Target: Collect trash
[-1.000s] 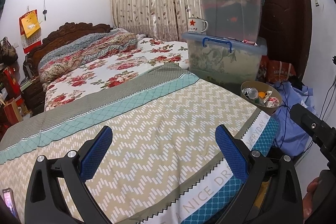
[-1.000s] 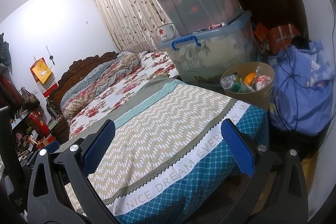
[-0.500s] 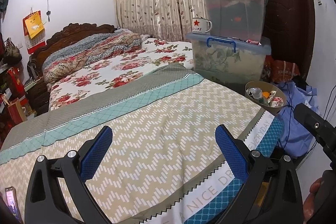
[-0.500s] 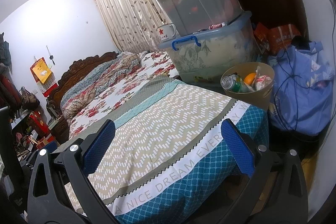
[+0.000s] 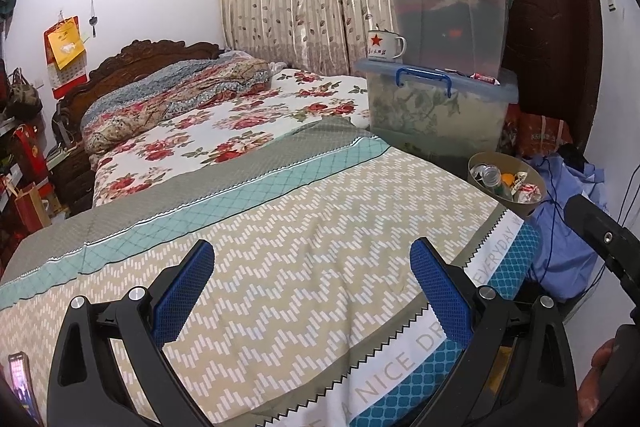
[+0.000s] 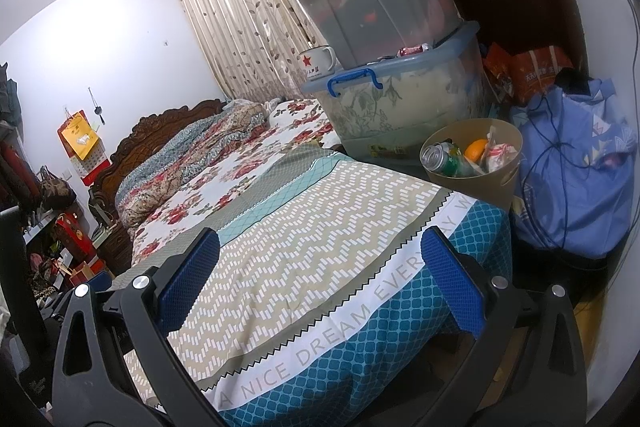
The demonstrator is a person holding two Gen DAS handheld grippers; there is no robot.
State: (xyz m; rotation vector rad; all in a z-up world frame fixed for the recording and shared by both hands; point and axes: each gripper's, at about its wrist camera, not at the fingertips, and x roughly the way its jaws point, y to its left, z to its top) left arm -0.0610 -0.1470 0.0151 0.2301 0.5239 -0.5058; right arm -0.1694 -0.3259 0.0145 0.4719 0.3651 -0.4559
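A tan trash bin (image 6: 496,183) stands at the far right corner of the bed and holds a green can (image 6: 444,159), an orange (image 6: 475,150) and wrappers. It also shows in the left wrist view (image 5: 536,205), with a bottle (image 5: 490,174) inside. My left gripper (image 5: 312,291) is open and empty over the patterned bedspread (image 5: 280,259). My right gripper (image 6: 320,279) is open and empty above the bed's foot edge. Part of the right gripper's body (image 5: 600,239) shows at the right of the left wrist view.
Three stacked plastic storage boxes (image 6: 380,27) stand behind the bin, with a white enamel mug (image 6: 318,61) on the lowest lid. A blue cloth bundle with cables (image 6: 576,163) lies to the right. A phone (image 5: 20,383) lies on the bed at the near left.
The left wrist view has shifted slightly, so the room sits a little lower and further right. The right gripper has hardly moved. Both stay open.
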